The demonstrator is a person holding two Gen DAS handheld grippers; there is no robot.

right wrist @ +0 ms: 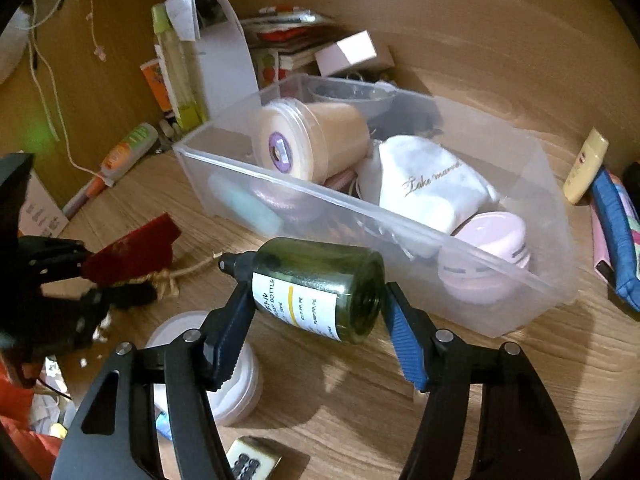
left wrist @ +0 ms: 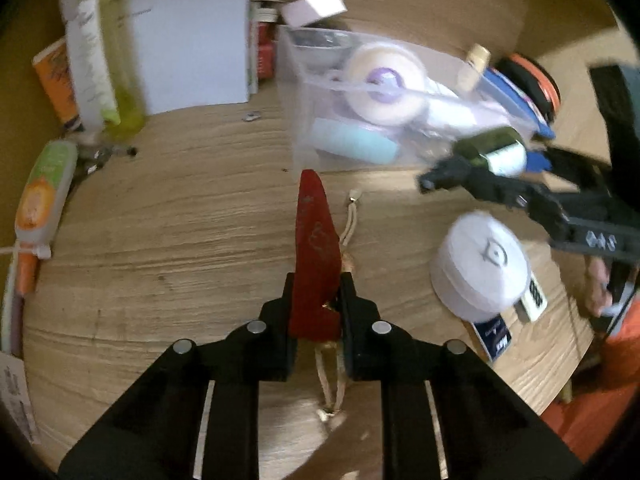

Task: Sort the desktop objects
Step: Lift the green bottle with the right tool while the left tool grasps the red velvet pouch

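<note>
My left gripper [left wrist: 314,292] is shut on a flat red charm [left wrist: 314,240] with a beige cord [left wrist: 350,220], held above the wooden desk [left wrist: 160,220]. My right gripper [right wrist: 316,300] is shut on a dark green pump bottle [right wrist: 320,284] with a white label, held sideways just in front of the clear plastic bin [right wrist: 520,280]. The bin holds a cream jar [right wrist: 308,140], a white pouch [right wrist: 428,180], a pink jar [right wrist: 492,252] and a light blue item [right wrist: 244,204]. In the left wrist view the right gripper [left wrist: 480,176] with the green bottle [left wrist: 494,150] is at the bin [left wrist: 304,120].
A white round jar [left wrist: 480,264] sits at the right. A white box [left wrist: 192,40], a yellow-green bottle [left wrist: 120,60] and tubes [left wrist: 44,192] stand at the back left. A pale yellow tube [right wrist: 586,164] and a blue case [right wrist: 616,232] lie right of the bin.
</note>
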